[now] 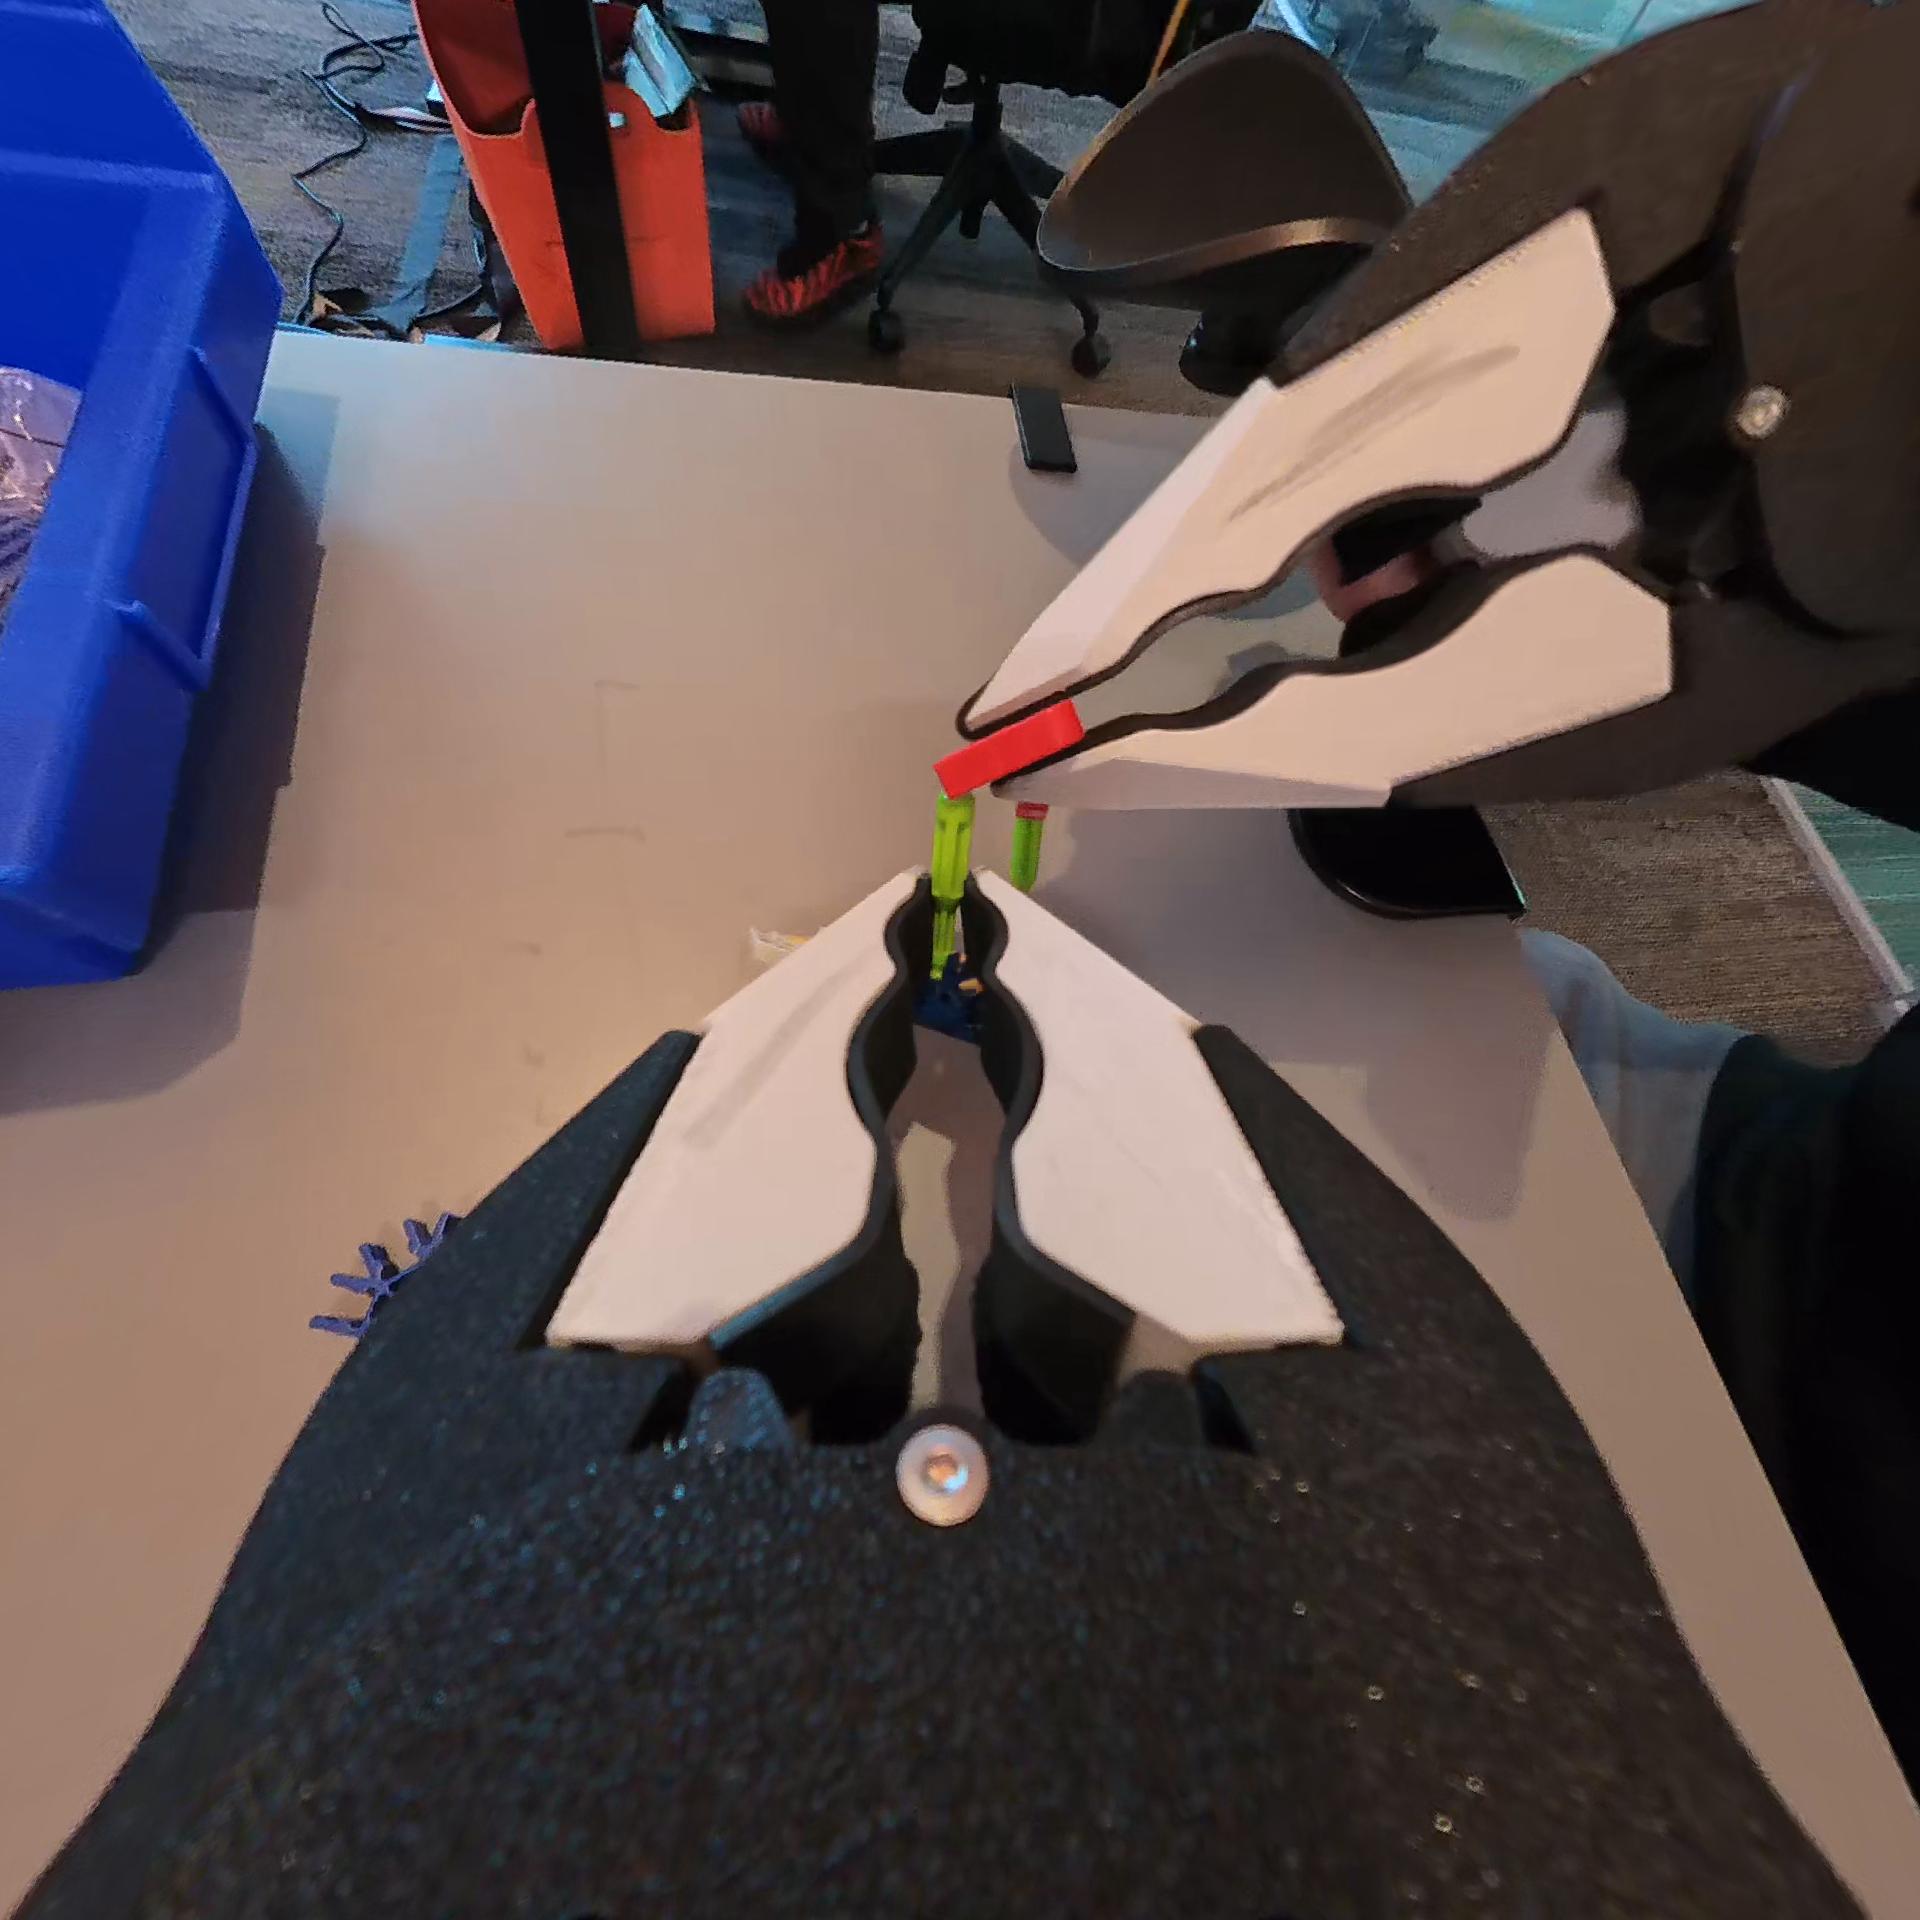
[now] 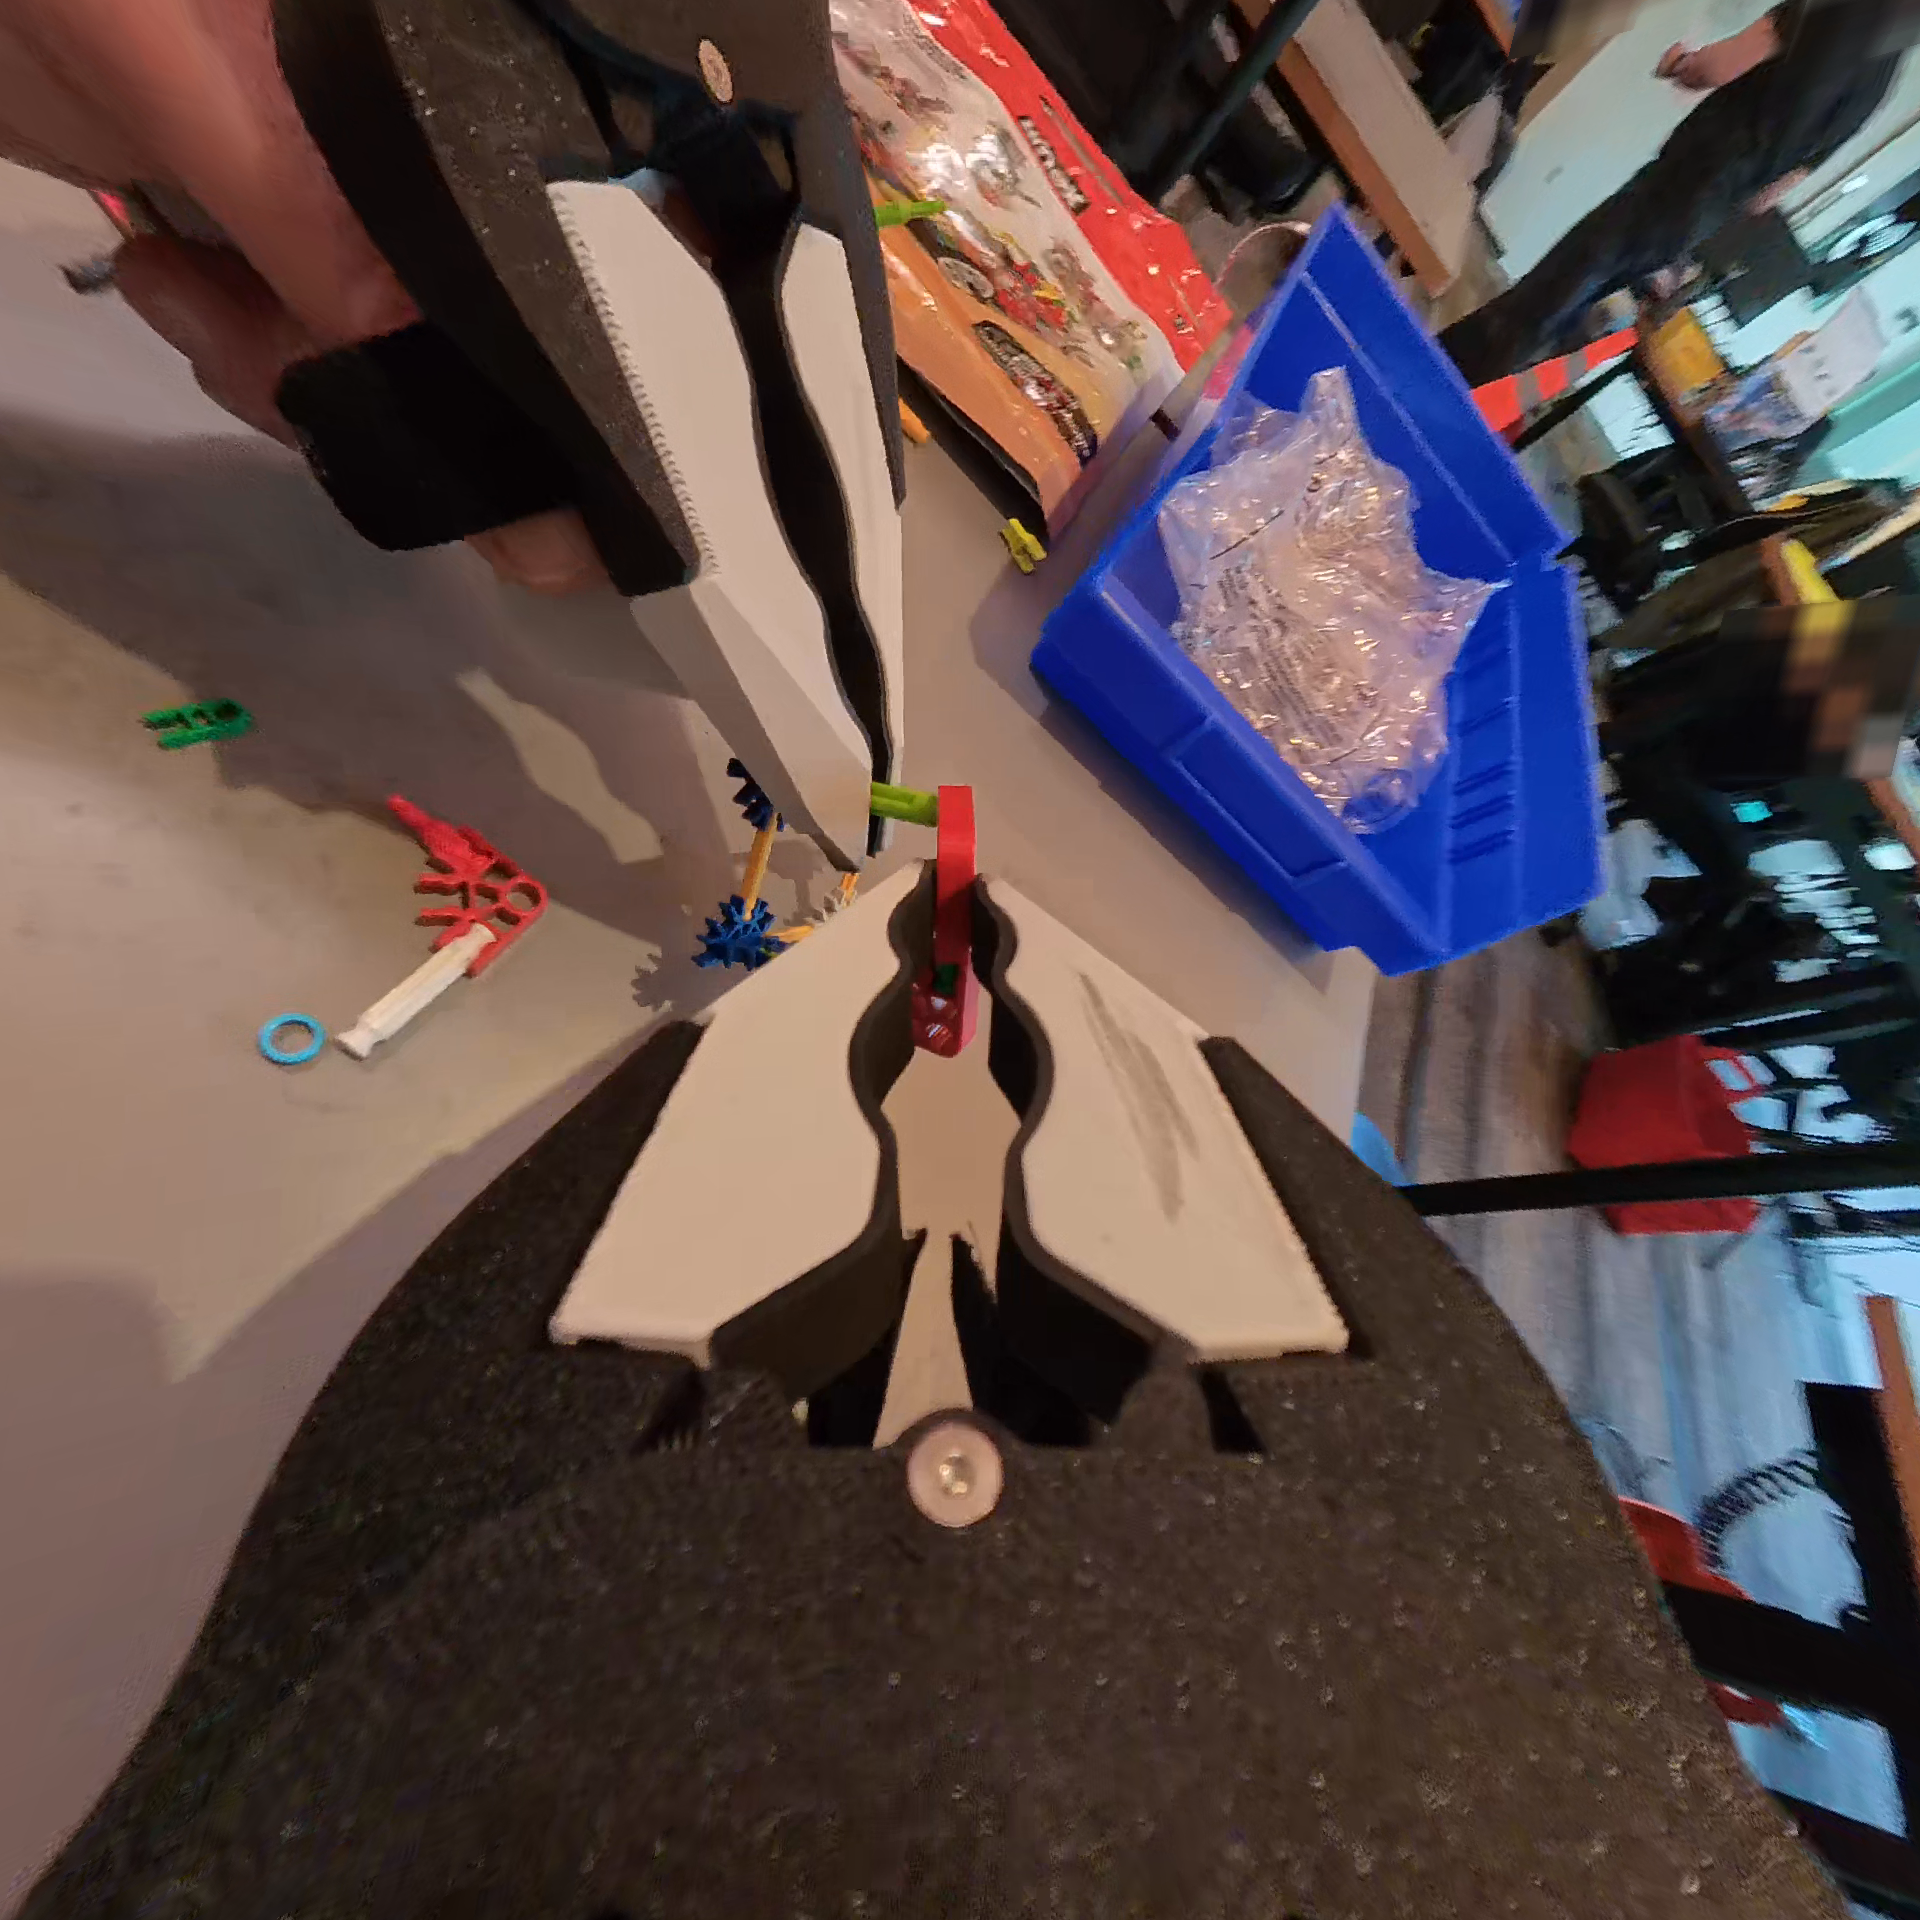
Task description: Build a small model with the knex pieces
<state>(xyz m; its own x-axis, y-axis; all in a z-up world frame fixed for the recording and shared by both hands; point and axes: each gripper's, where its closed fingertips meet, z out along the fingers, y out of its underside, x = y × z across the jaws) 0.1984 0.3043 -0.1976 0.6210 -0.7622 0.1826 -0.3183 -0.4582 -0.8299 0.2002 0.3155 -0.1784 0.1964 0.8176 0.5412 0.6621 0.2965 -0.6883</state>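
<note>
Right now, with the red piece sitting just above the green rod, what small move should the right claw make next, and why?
Probably ease the right claw slightly down, pressing the red connector onto the green rod. The left claw is shut on that rod, holding it upright, and the connector's edge sits right at the rod's top, seemingly not yet seated.

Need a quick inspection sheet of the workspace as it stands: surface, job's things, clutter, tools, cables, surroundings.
Surface: grey table, in use.
Job's things: left tool shut on a green rod standing in a rod-and-blue-connector build; right tool shut on a red connector, its end at the rod's tip.
Clutter: blue bin holding a plastic bag; red-and-white piece; blue ring; green clip; toy box.
Tools: both shut.
Cables: black cables on the floor.
Surroundings: office chairs, orange container.
</note>
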